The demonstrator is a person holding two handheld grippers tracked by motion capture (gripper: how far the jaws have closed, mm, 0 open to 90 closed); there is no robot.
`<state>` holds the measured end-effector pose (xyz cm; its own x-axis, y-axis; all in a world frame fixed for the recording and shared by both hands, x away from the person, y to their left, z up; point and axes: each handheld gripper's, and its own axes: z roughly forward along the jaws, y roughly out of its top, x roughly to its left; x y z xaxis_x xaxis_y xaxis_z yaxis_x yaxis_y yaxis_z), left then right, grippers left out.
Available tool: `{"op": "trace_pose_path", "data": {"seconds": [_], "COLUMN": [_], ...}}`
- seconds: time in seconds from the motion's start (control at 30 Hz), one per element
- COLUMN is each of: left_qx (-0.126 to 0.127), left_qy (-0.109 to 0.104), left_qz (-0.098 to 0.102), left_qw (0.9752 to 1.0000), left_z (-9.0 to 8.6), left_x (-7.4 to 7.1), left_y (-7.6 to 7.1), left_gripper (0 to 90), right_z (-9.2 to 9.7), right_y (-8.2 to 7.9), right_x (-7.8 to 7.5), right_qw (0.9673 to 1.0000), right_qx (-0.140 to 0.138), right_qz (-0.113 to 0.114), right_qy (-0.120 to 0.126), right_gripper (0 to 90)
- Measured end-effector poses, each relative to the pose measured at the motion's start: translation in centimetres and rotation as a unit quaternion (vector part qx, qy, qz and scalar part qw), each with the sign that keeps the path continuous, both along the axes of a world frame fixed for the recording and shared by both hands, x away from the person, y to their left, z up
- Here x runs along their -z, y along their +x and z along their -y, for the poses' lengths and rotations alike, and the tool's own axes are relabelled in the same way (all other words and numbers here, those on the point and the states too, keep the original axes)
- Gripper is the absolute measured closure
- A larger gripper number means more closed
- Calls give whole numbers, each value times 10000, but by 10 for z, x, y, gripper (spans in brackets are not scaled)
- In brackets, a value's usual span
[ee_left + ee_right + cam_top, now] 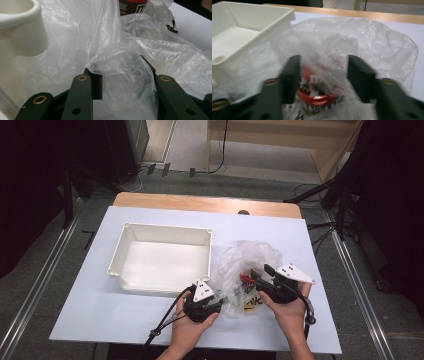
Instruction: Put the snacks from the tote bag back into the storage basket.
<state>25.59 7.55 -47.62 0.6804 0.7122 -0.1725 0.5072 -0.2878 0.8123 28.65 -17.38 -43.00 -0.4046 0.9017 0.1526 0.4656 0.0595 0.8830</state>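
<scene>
Black left claw [120, 82] jaws are seen part-open around a fold of bag [130, 50]; grip cannot be told. Right claw [324, 75] is open astride the bagged jar [319, 95]. Film is judged thin, slippery; gathered folds are best gripped, beside the tray [150, 280] on the desk [90, 315].

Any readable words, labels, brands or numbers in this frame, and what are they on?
No text reads whole.
Red-and-brown packet inside the clear plastic bag: pale lettering, cut off and blurred, unreadable.
Yellowish packet in the bag: dark letters, too small to read.
White tray: no print.
</scene>
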Motion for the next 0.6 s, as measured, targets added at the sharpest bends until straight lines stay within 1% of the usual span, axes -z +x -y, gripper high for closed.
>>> {"op": "trace_pose_path", "data": {"seconds": [0.03,0.07,0.1,0.13,0.17,0.2,0.23,0.27,0.3,0.33,0.43,0.5,0.53,0.57,0.6], "left_qx": [27,27,27,-1,-1,-4,-9,-36,-35,-36,-63,-77,-94,-113,-119], "left_qy": [15,15,21,12,12,5,2,-51,-60,-62,-35,-33,-17,-12,-4], "left_qz": [29,29,30,17,17,0,-28,-79,-87,-103,-108,-107,-113,-104,-101], "left_qw": [10000,10000,10000,10000,10000,10000,10000,9999,9999,9999,9999,9999,9999,9999,9999], "left_z": [0,0,0,0,0,-1,-1,-2,-2,-2,-3,-3,-3,-3,-3], "left_x": [0,0,0,0,0,0,0,0,0,0,0,0,0,0,0], "left_y": [-1,-1,-1,0,0,0,0,1,1,1,1,1,1,1,1], "left_gripper": [661,669,683,696,707,721,732,742,748,754,766,778,778,783,792], "right_z": [0,1,4,7,7,13,16,20,23,27,32,36,36,38,47], "right_y": [6,12,19,26,26,42,49,56,62,68,82,89,89,91,96], "right_x": [2,5,7,8,8,13,16,20,25,29,42,50,50,54,60], "right_qw": [10000,9998,9994,9986,9986,9974,9964,9954,9944,9938,9909,9892,9892,9883,9828], "right_qx": [78,156,252,319,319,393,461,499,503,502,615,820,820,957,1345], "right_qz": [-31,-70,-133,-243,-243,-367,-444,-524,-650,-736,-1024,-1128,-1128,-1143,-1258], "right_qy": [3,56,178,351,351,477,548,630,662,664,626,456,456,310,168], "right_gripper": [661,731,810,857,857,900,900,900,900,900,900,900,900,900,900]}}
